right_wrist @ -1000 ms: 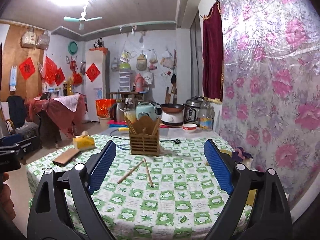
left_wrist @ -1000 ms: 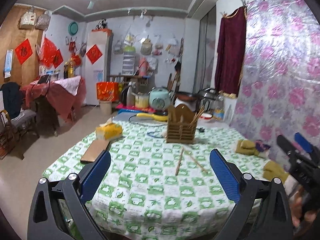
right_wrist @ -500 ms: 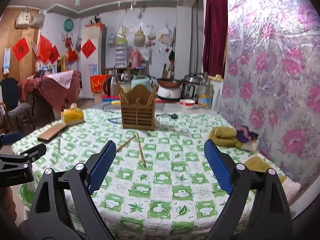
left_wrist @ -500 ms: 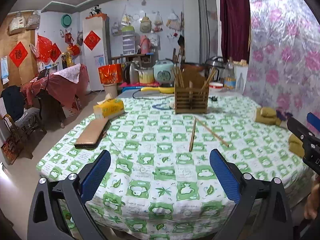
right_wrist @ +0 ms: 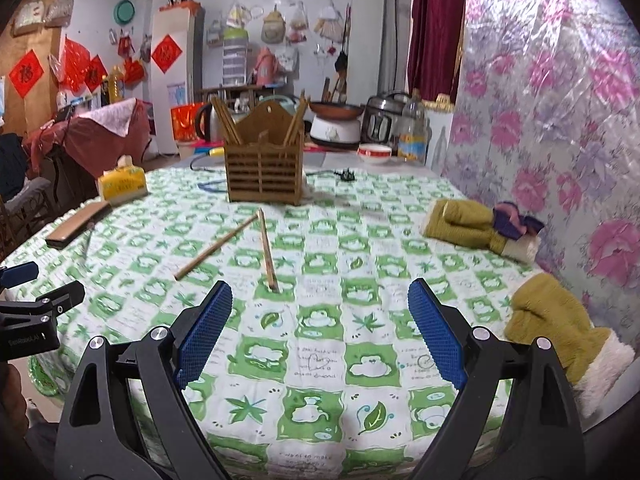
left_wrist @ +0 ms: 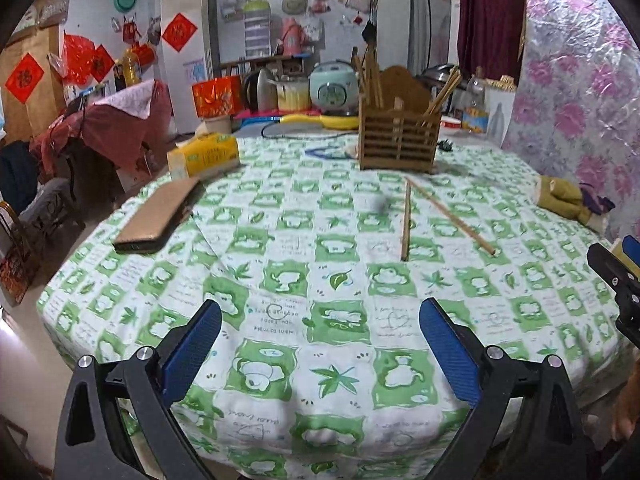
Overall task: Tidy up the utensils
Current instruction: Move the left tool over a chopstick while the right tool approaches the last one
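We hold our left gripper [left_wrist: 320, 344] and right gripper [right_wrist: 320, 322] wide open and empty above the tabletop [right_wrist: 320, 364]; two chopsticks [right_wrist: 267, 248] lie at twelve o'clock, before the wooden holder [right_wrist: 264, 176].

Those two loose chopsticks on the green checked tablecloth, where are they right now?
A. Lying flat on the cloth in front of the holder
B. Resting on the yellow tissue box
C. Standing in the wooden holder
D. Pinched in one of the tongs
A. Both chopsticks lie flat on the cloth, just in front of the wooden holder, with far ends close together; both tongs are open and empty.
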Demonstrator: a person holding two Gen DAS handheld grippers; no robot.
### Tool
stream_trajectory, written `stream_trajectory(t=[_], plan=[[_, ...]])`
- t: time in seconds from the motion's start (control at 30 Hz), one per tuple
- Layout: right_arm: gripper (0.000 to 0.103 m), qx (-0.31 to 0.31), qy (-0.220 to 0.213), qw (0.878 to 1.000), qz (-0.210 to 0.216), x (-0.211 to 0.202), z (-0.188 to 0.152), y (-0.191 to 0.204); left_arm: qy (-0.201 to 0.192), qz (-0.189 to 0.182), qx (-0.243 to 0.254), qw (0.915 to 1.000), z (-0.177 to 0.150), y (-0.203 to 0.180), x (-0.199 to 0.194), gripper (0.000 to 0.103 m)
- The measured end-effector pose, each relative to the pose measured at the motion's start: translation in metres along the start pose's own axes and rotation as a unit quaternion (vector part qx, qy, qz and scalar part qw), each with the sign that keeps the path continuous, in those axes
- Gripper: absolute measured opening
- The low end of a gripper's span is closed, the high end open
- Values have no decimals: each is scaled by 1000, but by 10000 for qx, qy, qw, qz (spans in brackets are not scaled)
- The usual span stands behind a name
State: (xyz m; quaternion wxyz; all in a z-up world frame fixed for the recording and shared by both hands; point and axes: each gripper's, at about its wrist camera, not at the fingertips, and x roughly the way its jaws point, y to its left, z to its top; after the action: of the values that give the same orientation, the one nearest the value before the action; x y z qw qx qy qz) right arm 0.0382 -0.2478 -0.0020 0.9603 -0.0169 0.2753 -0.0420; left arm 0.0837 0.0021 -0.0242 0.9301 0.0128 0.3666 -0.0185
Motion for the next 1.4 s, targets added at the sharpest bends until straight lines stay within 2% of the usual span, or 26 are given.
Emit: stream_trajectory(t=[0.27,0.57,1.03,1.2,1.4], plan=[[87,-50,348,9994,-54,34,-6,0,287,77,-2,9996,3,3,35,97],[87,-13,577,9983,-44,60,-5,-4,320,86,85,9994,21,-1,56,97],[87,-129,474,9982,330,79,19,-3,504,-61,323,9982,42,-23,87,97],[87,-221,587,9974,363,96,21,1,603,-79,437,9972,47,-31,100,97],[87,-52,715,9961,519,108,28,-5,761,-89,565,9955,51,-39,114,97]])
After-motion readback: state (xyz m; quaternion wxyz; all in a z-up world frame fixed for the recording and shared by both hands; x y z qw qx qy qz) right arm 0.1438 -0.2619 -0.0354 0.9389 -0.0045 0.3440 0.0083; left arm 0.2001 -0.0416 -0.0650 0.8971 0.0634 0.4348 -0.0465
